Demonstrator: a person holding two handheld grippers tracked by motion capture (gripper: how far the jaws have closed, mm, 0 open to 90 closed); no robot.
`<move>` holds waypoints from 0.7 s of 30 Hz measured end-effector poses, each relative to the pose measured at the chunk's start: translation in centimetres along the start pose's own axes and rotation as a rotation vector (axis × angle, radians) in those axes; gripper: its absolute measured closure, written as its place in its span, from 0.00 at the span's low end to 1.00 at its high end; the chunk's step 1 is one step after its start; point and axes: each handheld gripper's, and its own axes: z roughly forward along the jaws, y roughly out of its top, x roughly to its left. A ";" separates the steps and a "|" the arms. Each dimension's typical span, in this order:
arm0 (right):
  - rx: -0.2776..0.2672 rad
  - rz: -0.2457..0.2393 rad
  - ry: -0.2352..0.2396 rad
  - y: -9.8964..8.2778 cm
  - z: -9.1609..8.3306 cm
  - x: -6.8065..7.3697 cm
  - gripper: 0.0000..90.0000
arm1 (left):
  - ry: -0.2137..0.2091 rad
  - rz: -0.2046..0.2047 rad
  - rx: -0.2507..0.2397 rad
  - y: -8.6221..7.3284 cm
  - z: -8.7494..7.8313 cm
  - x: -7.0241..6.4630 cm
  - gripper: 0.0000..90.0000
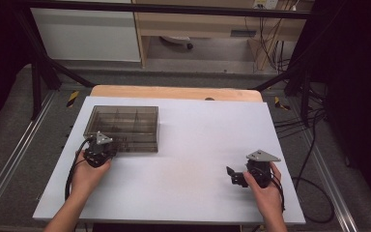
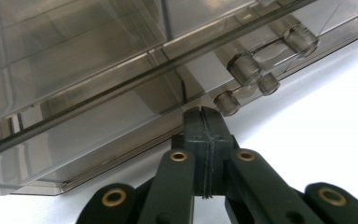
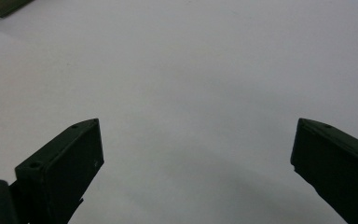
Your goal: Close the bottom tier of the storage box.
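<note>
Left gripper (image 2: pixel 204 114), jaws pressed together on nothing, apparently touches the smoky box (image 1: pixel 122 126), lying lengthwise across the table; right gripper (image 3: pixel 196 149) gapes empty.

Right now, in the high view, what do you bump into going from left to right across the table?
left gripper → smoky plastic box → bare white table → right gripper

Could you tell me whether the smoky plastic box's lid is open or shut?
Shut: the lid lies flat on the box, seam closed along its front.
</note>
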 end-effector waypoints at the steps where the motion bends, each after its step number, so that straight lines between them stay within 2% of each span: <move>1: 0.000 -0.001 -0.001 0.0 0.0 0.0 0.03 | -0.001 0.000 -0.002 0.0 0.0 0.0 1.00; 11: 0.010 0.010 0.002 0.0 0.3 -0.1 0.03 | -0.014 -0.010 -0.035 -0.3 -0.7 -0.1 1.00; 21: 0.010 0.006 0.002 -0.2 0.2 -0.4 0.03 | -0.036 -0.007 -0.073 -0.5 -1.5 -1.1 0.99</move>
